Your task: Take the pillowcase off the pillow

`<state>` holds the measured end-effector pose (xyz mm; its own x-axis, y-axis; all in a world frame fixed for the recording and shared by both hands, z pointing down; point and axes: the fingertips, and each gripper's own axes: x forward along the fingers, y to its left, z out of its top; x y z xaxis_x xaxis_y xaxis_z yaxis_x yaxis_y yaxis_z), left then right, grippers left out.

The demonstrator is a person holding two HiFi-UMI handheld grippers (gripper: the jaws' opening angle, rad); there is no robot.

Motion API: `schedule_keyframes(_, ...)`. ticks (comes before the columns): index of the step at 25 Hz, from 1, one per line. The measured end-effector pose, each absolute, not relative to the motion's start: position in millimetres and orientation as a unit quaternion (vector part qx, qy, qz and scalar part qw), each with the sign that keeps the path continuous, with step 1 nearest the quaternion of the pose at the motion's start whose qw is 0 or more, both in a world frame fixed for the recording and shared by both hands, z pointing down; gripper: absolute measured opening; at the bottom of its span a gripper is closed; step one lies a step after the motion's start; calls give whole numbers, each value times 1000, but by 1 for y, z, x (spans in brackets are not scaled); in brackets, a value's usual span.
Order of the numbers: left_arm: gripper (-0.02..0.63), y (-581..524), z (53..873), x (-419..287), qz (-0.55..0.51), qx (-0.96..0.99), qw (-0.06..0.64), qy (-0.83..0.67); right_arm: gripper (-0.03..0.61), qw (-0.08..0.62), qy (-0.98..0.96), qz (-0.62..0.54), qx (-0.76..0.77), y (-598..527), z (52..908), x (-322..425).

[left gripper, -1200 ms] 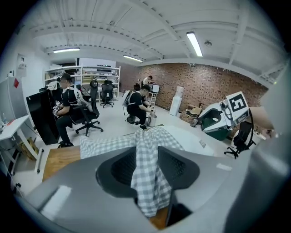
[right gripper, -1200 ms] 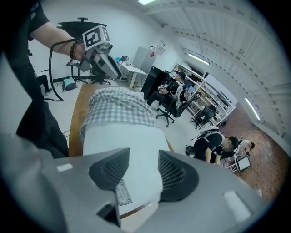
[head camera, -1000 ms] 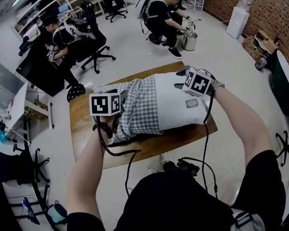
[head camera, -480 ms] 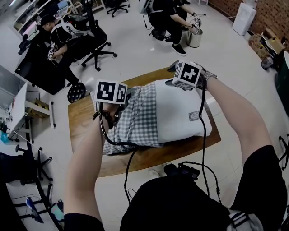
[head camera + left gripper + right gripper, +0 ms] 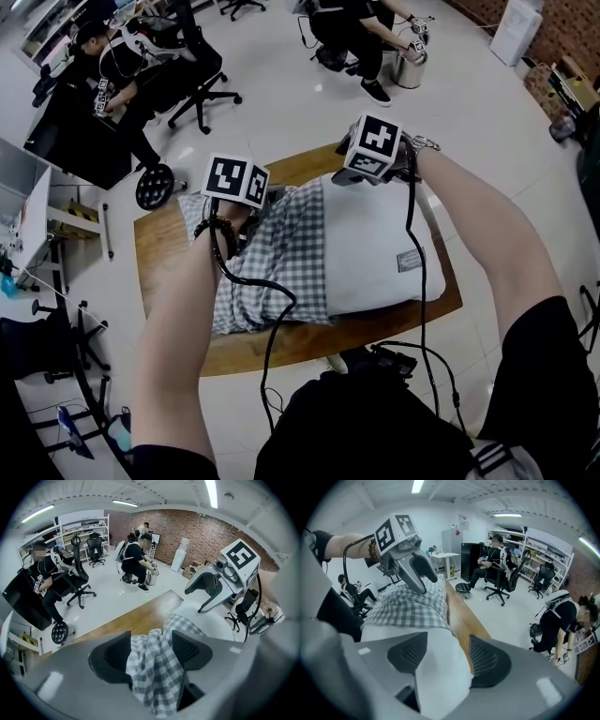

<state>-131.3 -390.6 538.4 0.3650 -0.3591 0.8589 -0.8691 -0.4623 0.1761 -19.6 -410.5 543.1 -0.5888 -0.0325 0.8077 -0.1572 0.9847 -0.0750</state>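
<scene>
In the upper left of the head view, a person in black sits on a black office chair on the pale floor. Below, a brown wooden table fills the middle of the frame. On it lies a white pillow, its left half covered by a grey-and-white checked fabric pillowcase, whose loose end lies rumpled on the wood at the left.

The left gripper is at the far edge of the checked part. Its jaws have just been opening and stand wide, with a bunched fold of the pillowcase rising between the pads.

To the right, the pillow's bare half carries a small grey label. The right gripper is at the pillow's far edge, just right of the pillowcase's hem. Its jaws have likewise just been opening and stand wide, with the pillow's white edge between them.

At the top centre, another person crouches beside a metal bucket.
</scene>
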Motion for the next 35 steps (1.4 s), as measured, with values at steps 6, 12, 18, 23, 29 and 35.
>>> schedule_keyframes(6,281,-423,565,-130,426,738,354,-386,295,455,-881,132,11,-440,574,-28)
schedule_keyframes(12,262,-427,605,-135,483,702,372,-367,313,472,-860,194,-29,-438,613,-27)
schedule_keyframes(18,139,-425,620,-137,513,685,374,-357,143,486,-838,241,-61,-421,634,-26)
schedule_keyframes(23,31,-422,619,-145,510,686,370,-366,25,488,-844,218,-53,-413,627,-29)
schedule_keyframes(29,18,-421,606,-157,493,675,375,-400,17,480,-858,180,-28,-411,602,-6)
schedule_keyframes(35,15,-403,590,-196,485,663,378,-427,17,494,-861,123,3,-392,568,3)
